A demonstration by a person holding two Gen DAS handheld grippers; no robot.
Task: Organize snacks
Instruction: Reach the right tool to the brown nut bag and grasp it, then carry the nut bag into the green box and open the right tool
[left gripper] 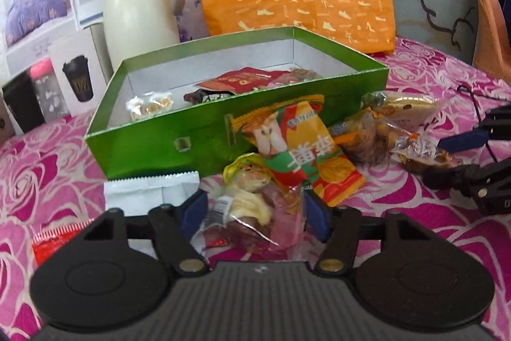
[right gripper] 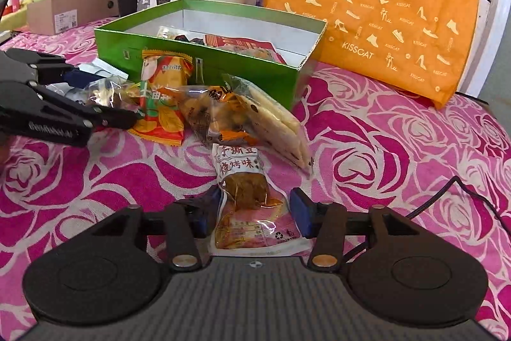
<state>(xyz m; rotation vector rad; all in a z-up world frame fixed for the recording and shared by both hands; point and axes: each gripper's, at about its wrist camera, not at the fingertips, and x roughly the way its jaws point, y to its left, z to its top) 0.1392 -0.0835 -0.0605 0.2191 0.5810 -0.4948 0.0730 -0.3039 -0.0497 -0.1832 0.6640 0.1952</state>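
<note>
- Left gripper (left gripper: 252, 210) gapes wide around a clear packet (left gripper: 246, 206); centre it, then close on the bulk.
- Right gripper (right gripper: 252, 213) likewise straddles a brown pouch (right gripper: 247, 197), unpinched.
- Green box (left gripper: 159, 146) lies just beyond; lift clear of its near wall.

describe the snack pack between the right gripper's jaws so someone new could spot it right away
Start at the green box on the pink rose tablecloth and come forward past the snack pile. Nearest the right gripper lies a clear pouch, alone between the open jaws. Only it shows a brown chunk under a white label with black characters.
</note>
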